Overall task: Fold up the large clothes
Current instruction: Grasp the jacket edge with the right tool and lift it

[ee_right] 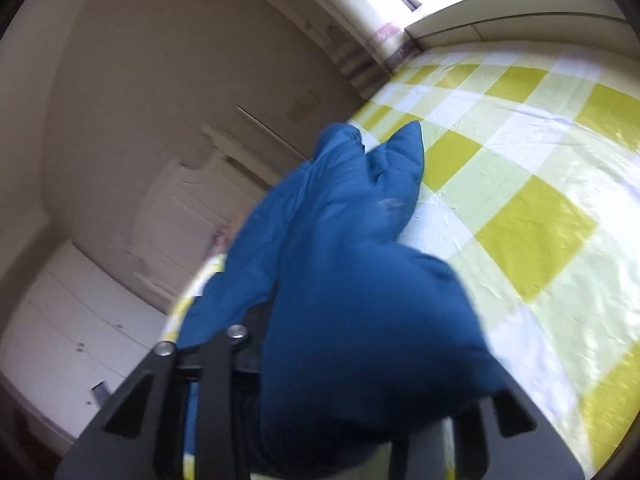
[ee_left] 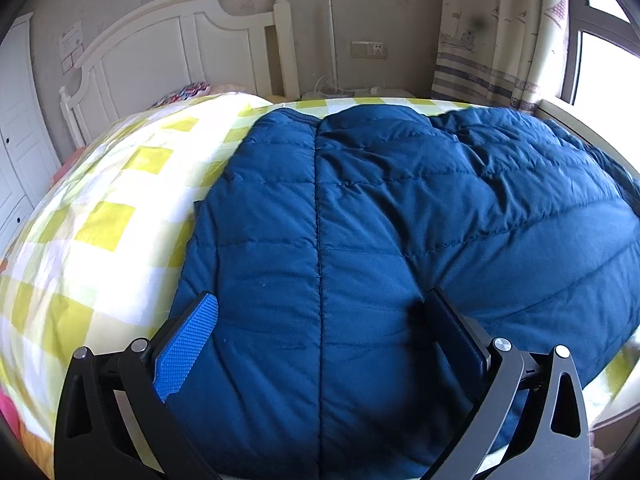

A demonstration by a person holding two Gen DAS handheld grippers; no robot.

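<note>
The left gripper (ee_left: 320, 320) is seen with its jaws spread wide above the jacket (ee_left: 400, 216), one blue-padded finger (ee_left: 186, 350) near the jacket's left edge and the other, dark finger (ee_left: 456, 332) further right over the quilted fabric. Nothing is held between them. The jacket, a blue quilted one, is laid flat on the bed (ee_left: 108, 216), which is covered by a yellow, green and white checked sheet. A seam is seen running down the middle of the jacket, from the far edge toward the gripper. Beyond the bed, a white headboard (ee_left: 168, 44) is set against the wall, and a patterned curtain (ee_left: 492, 32) hangs beside the window (ee_left: 600, 56) at the right.

In the right wrist view, the right gripper (ee_right: 348, 384) is largely covered by a bunched part of the jacket (ee_right: 352, 264), which is draped over and between its fingers and lifted clear of the sheet (ee_right: 532, 184). The fabric appears to be clamped, though the fingertips are hidden by it, so the grip itself cannot be told for certain. This view is tilted and blurred. A white cabinet (ee_right: 72, 340) is seen at the lower left, and the window ledge (ee_right: 500, 4) at the top.
</note>
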